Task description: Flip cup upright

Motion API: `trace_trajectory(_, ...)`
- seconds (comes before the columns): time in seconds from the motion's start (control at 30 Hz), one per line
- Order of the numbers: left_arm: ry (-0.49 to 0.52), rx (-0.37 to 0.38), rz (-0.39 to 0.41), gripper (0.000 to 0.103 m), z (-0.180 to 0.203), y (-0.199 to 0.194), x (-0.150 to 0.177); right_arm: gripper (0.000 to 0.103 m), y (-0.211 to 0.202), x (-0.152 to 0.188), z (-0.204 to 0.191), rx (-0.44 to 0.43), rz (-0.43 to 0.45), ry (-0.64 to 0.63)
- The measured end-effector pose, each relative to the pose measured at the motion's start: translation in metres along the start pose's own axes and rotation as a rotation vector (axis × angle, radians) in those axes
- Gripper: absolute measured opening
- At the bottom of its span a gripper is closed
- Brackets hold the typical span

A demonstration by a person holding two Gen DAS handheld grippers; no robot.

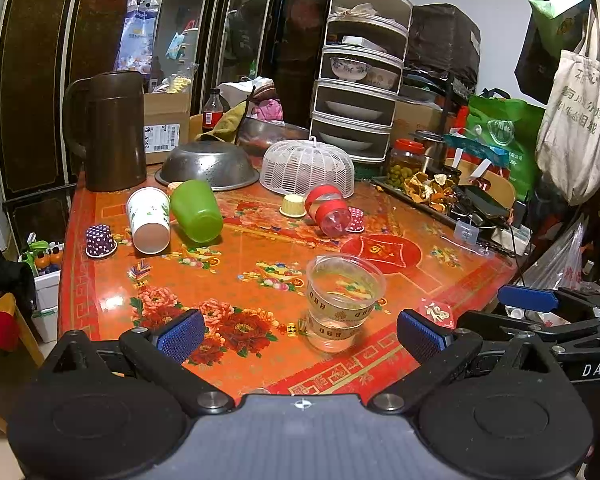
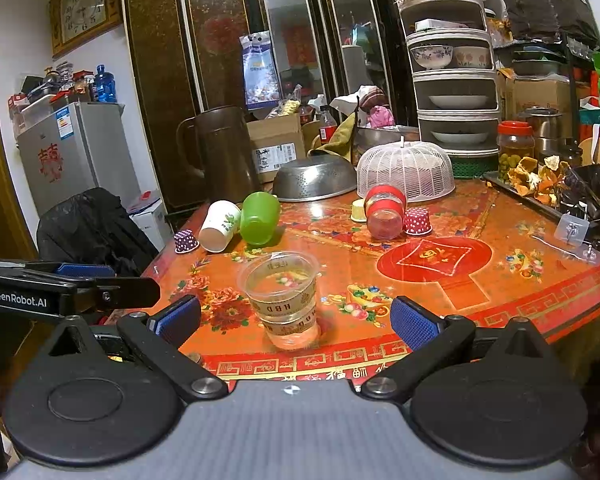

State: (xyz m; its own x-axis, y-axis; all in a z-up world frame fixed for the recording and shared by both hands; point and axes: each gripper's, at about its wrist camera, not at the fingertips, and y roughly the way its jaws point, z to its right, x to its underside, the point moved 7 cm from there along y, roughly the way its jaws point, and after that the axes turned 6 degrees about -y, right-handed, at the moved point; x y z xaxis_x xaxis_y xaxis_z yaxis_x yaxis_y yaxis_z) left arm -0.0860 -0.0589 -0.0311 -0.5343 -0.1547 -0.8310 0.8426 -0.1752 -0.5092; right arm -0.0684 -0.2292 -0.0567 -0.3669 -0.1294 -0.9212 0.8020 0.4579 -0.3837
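A clear plastic cup [image 1: 342,300] with gold "HBD" bands stands upright, mouth up, near the front edge of the red patterned table [image 1: 236,264]. It also shows in the right wrist view [image 2: 286,300]. My left gripper [image 1: 300,334] is open and empty, with the cup just ahead between its blue pads [image 1: 178,334]. My right gripper [image 2: 296,322] is open and empty, with the same cup between its fingers. Each gripper appears at the edge of the other's view.
A white paper cup [image 1: 148,220], a green cup [image 1: 196,210] and a red-banded clear cup [image 1: 328,210] lie on their sides farther back. Small cupcake liners [image 1: 100,241], a steel colander [image 1: 208,164], a white mesh cover [image 1: 308,168], a brown jug [image 1: 108,130] and a cluttered tray [image 1: 432,194] stand behind.
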Motion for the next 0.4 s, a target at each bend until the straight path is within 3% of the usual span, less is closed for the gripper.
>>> trace_trajectory(0.4,-0.003,-0.022,0.02,0.103,-0.0048,0.0006,-0.0029,0.102,0.0005,0.0005,0.0,0.0,-0.002,0.002)
